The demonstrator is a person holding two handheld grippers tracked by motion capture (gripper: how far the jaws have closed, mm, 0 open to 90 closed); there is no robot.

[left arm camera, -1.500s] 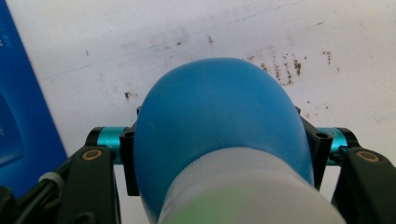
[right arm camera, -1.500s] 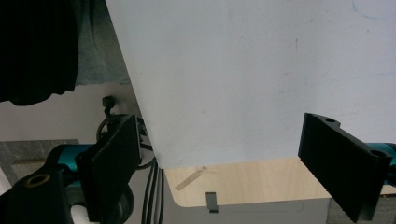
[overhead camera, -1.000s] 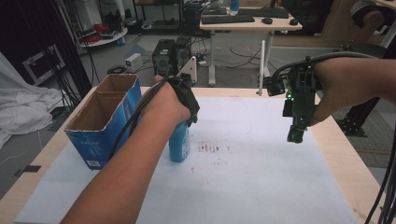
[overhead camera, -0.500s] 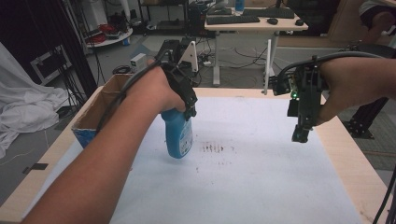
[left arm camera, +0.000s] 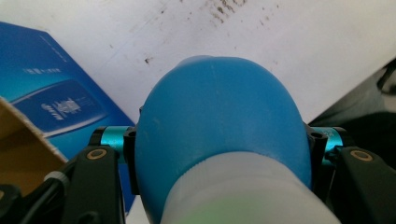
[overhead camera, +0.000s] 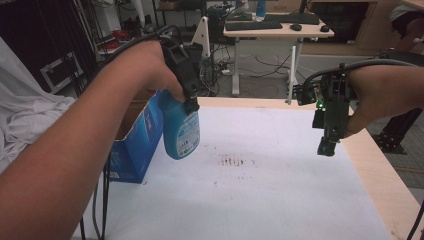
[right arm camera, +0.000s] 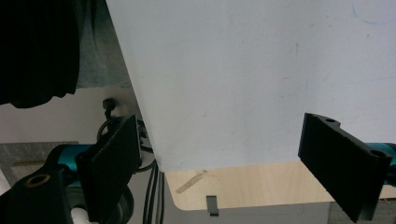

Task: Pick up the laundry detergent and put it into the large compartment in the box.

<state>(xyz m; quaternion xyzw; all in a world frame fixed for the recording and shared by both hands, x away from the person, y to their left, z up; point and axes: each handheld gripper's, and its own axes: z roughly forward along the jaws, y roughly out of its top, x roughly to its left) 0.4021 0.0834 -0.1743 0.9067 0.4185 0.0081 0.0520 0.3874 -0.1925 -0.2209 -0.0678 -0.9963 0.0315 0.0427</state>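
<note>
One blue plastic spray bottle with a printed label hangs in the air above the worktop, clear of the surface, tilted slightly, its base pointing down at the white sheet. The left claw clamps it at the neck, jaws pressed against either side; in the left gripper view the rounded blue body bulges out between the two black jaws, with the paler neck nearest the camera. Just beside the bottle, toward the left edge of the worktop, stands one open blue cardboard box, brown inside; the bottle hangs close to its right wall but whether they touch cannot be told. Below and to the right of the bottle, a single patch of dark smudges marks the white sheet covering the wooden worktop, whose bare wood shows along the right edge. Well apart on the right side, the right claw hovers over the sheet pointing downward, its two jaws standing wide with nothing between them, as the right gripper view shows. A black cable loops from it.
</note>
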